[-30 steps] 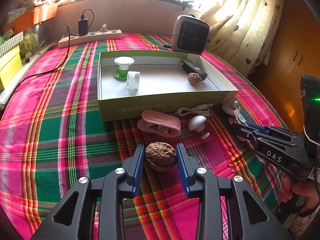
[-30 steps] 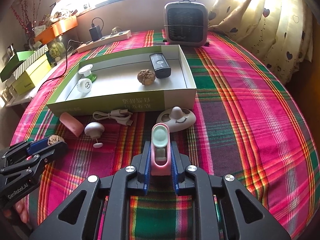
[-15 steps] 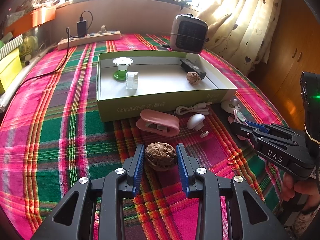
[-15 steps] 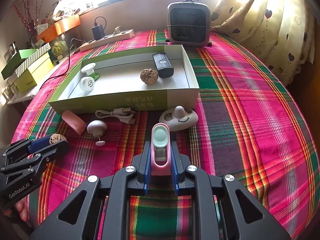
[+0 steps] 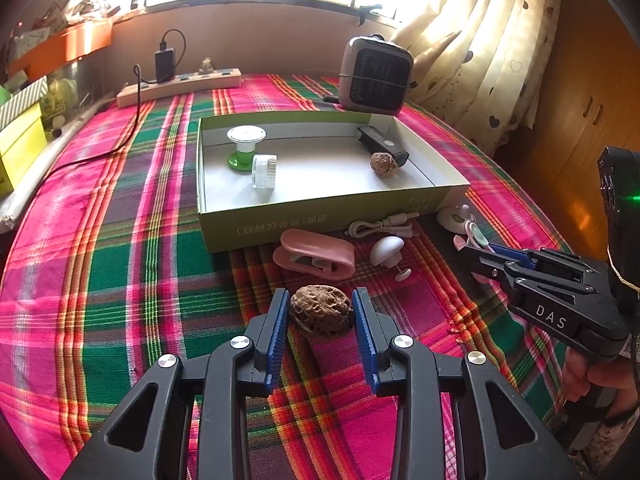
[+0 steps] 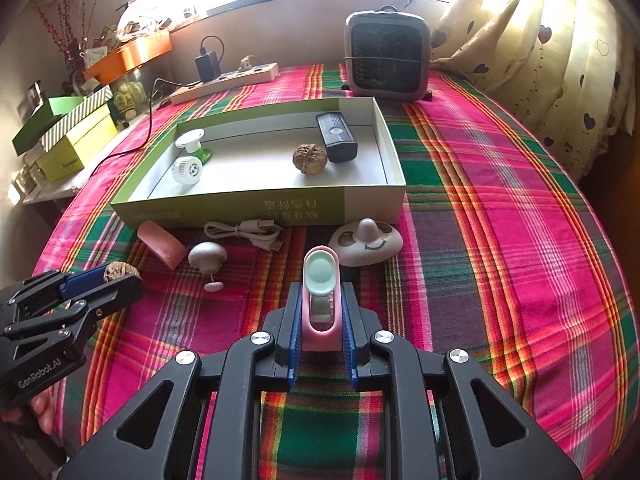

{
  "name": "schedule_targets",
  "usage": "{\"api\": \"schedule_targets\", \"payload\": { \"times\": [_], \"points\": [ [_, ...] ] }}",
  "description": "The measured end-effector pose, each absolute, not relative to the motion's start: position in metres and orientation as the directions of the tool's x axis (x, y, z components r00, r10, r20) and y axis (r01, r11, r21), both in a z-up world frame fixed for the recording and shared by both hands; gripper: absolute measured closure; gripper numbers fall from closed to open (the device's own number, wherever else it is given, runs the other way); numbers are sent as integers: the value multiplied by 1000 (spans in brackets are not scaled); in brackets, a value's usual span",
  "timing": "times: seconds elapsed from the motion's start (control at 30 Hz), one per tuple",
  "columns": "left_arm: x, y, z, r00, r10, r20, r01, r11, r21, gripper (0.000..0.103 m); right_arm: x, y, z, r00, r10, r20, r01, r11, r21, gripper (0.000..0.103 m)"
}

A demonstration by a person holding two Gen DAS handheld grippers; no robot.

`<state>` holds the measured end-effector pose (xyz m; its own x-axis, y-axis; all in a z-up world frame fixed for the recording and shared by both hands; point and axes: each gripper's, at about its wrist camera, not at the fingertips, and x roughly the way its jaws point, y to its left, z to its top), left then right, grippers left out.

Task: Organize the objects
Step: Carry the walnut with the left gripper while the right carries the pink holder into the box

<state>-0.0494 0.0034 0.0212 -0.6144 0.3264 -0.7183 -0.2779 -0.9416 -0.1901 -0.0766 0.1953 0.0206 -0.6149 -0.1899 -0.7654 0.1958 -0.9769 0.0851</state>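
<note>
Now left gripper point(image 5: 322, 316) clenched on walnut point(image 5: 321, 310): hard, light, bumpy, grips at flanks; right gripper point(image 6: 320, 320) grasping pink clip point(image 6: 321, 308): smooth, springy, held mid-body.

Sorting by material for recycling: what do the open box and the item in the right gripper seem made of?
Box: likely cardboard, matte green outside with printed text, white inside, thin folded walls.
Pink clip-like item in the right gripper: probably smooth plastic or silicone, with a soft sheen and a pale green oval pad; which one is unclear.
</note>
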Motion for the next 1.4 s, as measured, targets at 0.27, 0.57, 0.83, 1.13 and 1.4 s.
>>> {"api": "schedule_targets", "payload": {
  "times": [0.27, 0.57, 0.83, 1.13, 1.4],
  "points": [
    [-50, 5, 31, -628, 323, -708, -277, -943, -185, 73, -78, 194, 28, -618, -217, -756, 223, -970, 96, 85],
    [-54, 6, 39, -639, 313, -702, -269, -947, -177, 73, -81, 192, 37, -623, -247, -742, 250, -962, 110, 85],
    [-63, 6, 49, -655, 308, -690, -261, -949, -176, 73, -89, 191, 45, -631, -263, -730, 271, -956, 110, 85],
    [-81, 4, 54, -665, 288, -689, -239, -956, -169, 73, -106, 184, 55, -637, -280, -718, 304, -947, 99, 85],
    [-99, 1, 53, -674, 261, -691, -210, -965, -160, 73, -128, 174, 57, -612, -314, -725, 346, -932, 112, 85]
  ]
}}
